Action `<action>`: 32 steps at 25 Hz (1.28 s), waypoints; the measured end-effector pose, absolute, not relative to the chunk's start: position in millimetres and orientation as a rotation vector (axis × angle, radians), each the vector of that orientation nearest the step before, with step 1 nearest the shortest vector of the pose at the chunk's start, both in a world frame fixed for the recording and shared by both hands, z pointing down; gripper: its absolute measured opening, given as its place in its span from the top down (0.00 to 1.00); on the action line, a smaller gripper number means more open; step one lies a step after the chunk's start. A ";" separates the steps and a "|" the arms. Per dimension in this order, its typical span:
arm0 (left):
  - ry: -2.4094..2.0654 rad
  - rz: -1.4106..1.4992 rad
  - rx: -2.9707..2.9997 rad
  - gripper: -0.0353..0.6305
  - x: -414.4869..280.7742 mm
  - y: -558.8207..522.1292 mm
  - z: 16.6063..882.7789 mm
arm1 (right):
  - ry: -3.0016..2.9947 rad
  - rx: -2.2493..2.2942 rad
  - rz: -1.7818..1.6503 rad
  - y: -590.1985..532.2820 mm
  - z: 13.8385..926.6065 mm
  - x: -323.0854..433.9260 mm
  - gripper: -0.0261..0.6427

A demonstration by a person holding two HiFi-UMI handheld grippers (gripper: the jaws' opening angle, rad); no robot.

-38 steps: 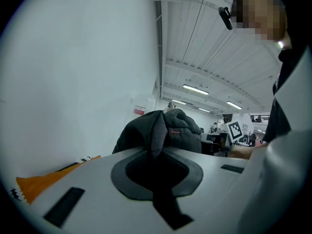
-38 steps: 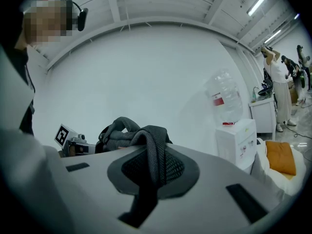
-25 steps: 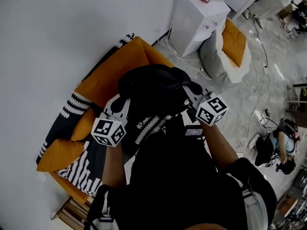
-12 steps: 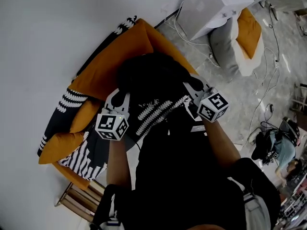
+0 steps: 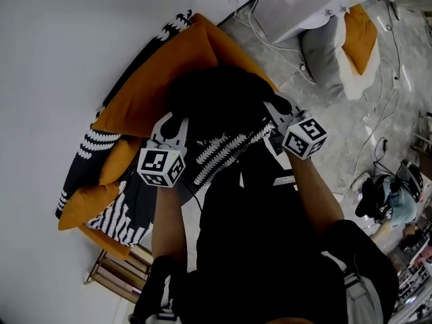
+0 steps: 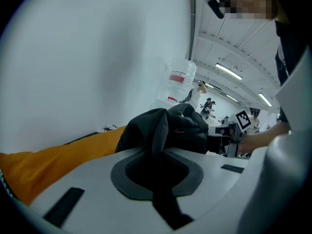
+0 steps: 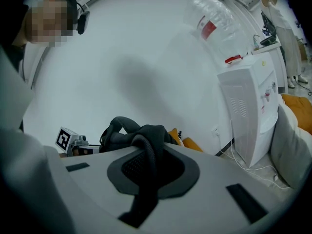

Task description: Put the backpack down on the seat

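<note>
A black backpack [image 5: 214, 102] hangs over the orange sofa seat [image 5: 155, 93], held up between both grippers. My left gripper [image 5: 177, 123] is at the backpack's left side, shut on a black strap [image 6: 157, 145] that runs through its pads. The bulk of the backpack [image 6: 170, 128] shows just beyond it. At the backpack's right side my right gripper [image 5: 273, 112] is shut on another black strap [image 7: 145, 152], with the bag's top handle [image 7: 119, 126] looped behind it. I cannot tell whether the bag's underside touches the seat.
A black-and-white patterned throw [image 5: 111, 225] and orange cushions [image 5: 84, 208] lie on the sofa's left part. A white water dispenser [image 5: 297, 5] stands by the wall, with a grey and orange beanbag [image 5: 337, 46] and floor cables [image 5: 378, 113] to its right.
Both grippers and the backpack have shifted a little further over the orange sofa. Each gripper keeps its grip on its strap.
</note>
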State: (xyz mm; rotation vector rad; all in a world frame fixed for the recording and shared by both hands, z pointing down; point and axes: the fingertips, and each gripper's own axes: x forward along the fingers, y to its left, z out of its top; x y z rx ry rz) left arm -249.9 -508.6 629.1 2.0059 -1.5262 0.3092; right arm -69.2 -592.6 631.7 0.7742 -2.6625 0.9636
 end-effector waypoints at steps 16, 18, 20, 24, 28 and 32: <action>-1.540 0.375 1.874 0.89 -260.8 -560.1 691.5 | -2.510 0.838 0.915 -648.2 704.7 -81.8 0.89; -1.527 0.391 1.858 0.89 -261.2 -567.2 700.4 | -2.497 0.842 0.929 -655.6 716.0 -82.7 0.89; -1.515 0.410 1.853 0.89 -261.8 -574.0 708.0 | -2.487 0.848 0.968 -663.7 727.8 -83.9 0.89; -1.520 0.438 1.842 0.89 -264.7 -585.6 718.2 | -2.470 0.835 0.991 -678.8 744.8 -89.3 0.89; -1.540 0.475 1.799 0.89 -268.8 -595.9 729.6 | -2.447 0.838 0.941 -688.7 757.5 -93.2 0.88; -1.567 0.519 1.738 0.89 -277.5 -608.6 744.9 | -2.411 0.858 0.924 -699.3 771.1 -101.0 0.87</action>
